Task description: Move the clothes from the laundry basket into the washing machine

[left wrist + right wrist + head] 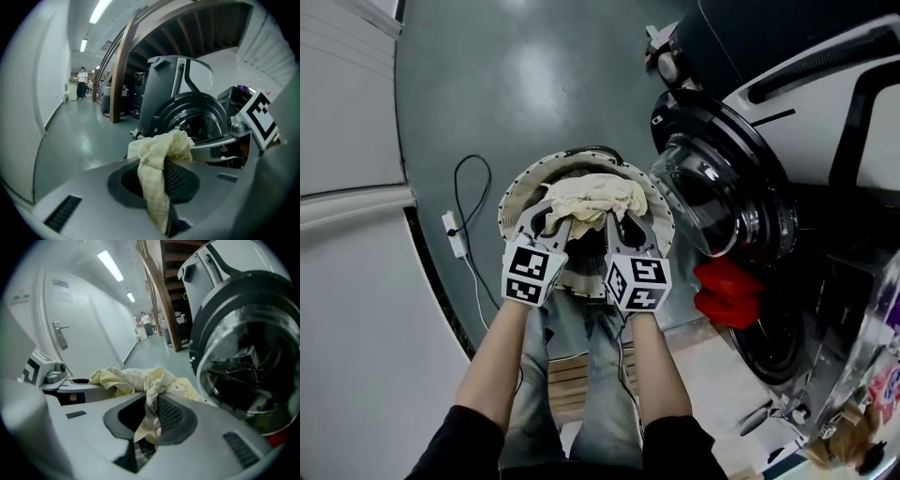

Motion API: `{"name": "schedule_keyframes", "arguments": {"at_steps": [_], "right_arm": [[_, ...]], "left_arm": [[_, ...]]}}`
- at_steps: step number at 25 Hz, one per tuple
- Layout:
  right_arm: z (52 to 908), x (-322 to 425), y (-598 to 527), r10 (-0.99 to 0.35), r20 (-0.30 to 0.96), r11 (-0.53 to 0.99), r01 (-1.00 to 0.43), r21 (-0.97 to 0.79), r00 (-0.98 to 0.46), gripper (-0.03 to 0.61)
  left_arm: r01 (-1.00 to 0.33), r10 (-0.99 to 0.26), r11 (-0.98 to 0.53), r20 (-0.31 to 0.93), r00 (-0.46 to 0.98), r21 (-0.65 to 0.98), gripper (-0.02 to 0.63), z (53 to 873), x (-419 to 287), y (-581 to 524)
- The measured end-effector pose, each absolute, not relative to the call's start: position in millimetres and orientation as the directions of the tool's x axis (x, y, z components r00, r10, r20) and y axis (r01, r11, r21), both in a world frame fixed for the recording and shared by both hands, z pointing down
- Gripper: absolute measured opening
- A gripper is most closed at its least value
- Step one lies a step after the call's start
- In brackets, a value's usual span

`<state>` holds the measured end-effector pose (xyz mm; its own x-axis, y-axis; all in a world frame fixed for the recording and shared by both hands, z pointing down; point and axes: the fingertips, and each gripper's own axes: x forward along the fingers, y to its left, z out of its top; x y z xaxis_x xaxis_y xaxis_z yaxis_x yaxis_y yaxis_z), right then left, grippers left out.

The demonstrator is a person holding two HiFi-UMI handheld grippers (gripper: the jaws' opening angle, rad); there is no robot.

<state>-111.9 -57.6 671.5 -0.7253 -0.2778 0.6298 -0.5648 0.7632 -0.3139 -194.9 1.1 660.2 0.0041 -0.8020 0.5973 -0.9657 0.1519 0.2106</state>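
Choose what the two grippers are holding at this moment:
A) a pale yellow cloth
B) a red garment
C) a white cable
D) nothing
A: the left gripper and the right gripper both pinch the pale yellow cloth above the laundry basket.

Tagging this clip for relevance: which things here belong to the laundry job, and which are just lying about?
Job: cream cloth, clamped by left tool and right tool; laundry basket; washing machine, door open; red garment.
Lying about: power strip with cable.

Dim head view with glare on the floor (525, 75); gripper views fisheye-warped, vignetted, lit by ceiling tubes (108, 261).
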Motion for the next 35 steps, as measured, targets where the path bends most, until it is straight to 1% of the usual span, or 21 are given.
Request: {"name": "schedule_keyframes", "arguments": {"at_steps": [10, 21, 28, 31, 35], "right_arm": [[503, -131, -76, -0.363, 0.49, 0.802, -0.534, -0.269, -0.792, 0.066], [339, -139, -81, -0.457, 0.328, 0.81, -0.539, -0.231, -0.827, 0.066], [263, -135, -92, -0.572, 0.23, 0.765, -0.613, -0.198, -0.787, 0.066], [237, -112, -95, -0.626, 0.203, 0.73, -0.657, -0.187, -0.753, 0.066], [202, -60, -101, -0.704, 0.163, 0.672, -0.723, -0.161, -0.691, 0.066]], "left_arm": [[-0.991, -0.884, 0.089, 0.467, -0.033, 0.099, 0.063, 487, -213, -18], [-1.0, -0.949, 0.018, 0.314, -0.017, 0.002, 0.063, 321, -222, -26], [-0.995, -0.971, -0.09, 0.227, 0.076, -0.052, 0.063, 249, -223, -45], [-0.984, -0.971, -0.159, 0.19, 0.142, -0.08, 0.063, 217, -202, -56], [-0.96, -0.96, -0.254, 0.149, 0.235, -0.118, 0.063, 183, -154, -71]]}}
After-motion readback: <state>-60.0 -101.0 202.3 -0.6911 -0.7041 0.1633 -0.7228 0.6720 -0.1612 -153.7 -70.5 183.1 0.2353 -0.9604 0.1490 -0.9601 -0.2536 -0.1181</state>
